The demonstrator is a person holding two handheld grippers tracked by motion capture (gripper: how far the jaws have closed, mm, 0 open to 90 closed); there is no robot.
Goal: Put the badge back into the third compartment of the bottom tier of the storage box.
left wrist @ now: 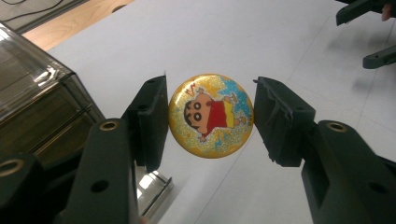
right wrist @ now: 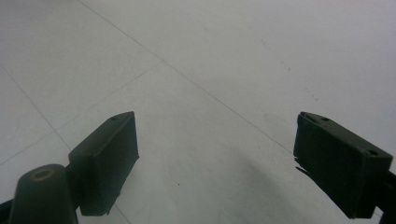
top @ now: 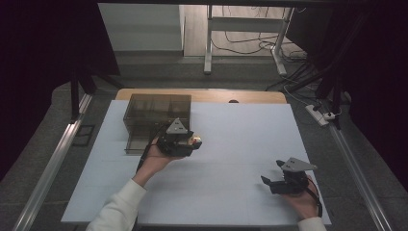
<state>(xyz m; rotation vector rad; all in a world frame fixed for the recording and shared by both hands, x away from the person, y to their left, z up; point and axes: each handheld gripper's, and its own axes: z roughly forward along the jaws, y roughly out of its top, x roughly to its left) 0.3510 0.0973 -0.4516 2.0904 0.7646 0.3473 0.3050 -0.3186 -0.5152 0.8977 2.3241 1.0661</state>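
Though badge (left wrist: 211, 115) clamped, drawer box (top: 157, 112) alongside

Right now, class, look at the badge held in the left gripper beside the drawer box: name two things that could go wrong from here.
1. The left gripper pinches the round badge only by its thin rim; it could pivot or slip out.
2. The smoky plastic drawer box is close beside that gripper; a careless swing might knock it or its open drawer.
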